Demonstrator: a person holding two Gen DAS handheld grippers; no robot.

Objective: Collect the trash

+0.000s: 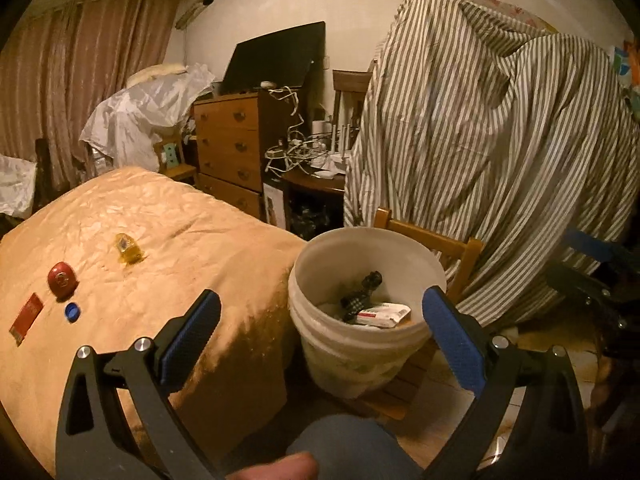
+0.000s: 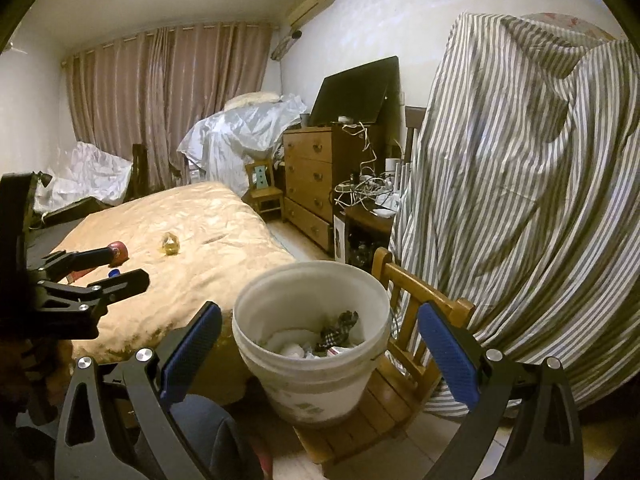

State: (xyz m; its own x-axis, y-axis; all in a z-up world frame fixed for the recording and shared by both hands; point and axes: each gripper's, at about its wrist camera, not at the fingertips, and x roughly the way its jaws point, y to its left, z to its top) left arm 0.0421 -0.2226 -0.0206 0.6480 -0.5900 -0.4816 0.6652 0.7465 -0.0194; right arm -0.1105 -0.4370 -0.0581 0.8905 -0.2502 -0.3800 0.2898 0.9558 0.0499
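Observation:
A white bucket (image 1: 366, 312) (image 2: 314, 340) stands on a small wooden chair (image 2: 404, 364) beside the bed and holds trash: a small box (image 1: 382, 314), dark wrappers and crumpled paper. On the bed's orange cover lie a yellow crumpled wrapper (image 1: 127, 249) (image 2: 171, 244), a red round lid (image 1: 61, 277), a blue bottle cap (image 1: 72, 312) and a red flat packet (image 1: 26, 318). My left gripper (image 1: 320, 320) is open and empty, facing the bucket; it also shows in the right wrist view (image 2: 120, 268) over the bed. My right gripper (image 2: 320, 340) is open and empty, in front of the bucket.
The bed (image 1: 140, 220) fills the left. A wooden dresser (image 1: 232, 148) with a dark screen stands behind, next to a low table with tangled cables (image 1: 296, 148). A large striped sheet (image 1: 500, 140) drapes furniture on the right. Curtains (image 2: 168, 100) hang at the back.

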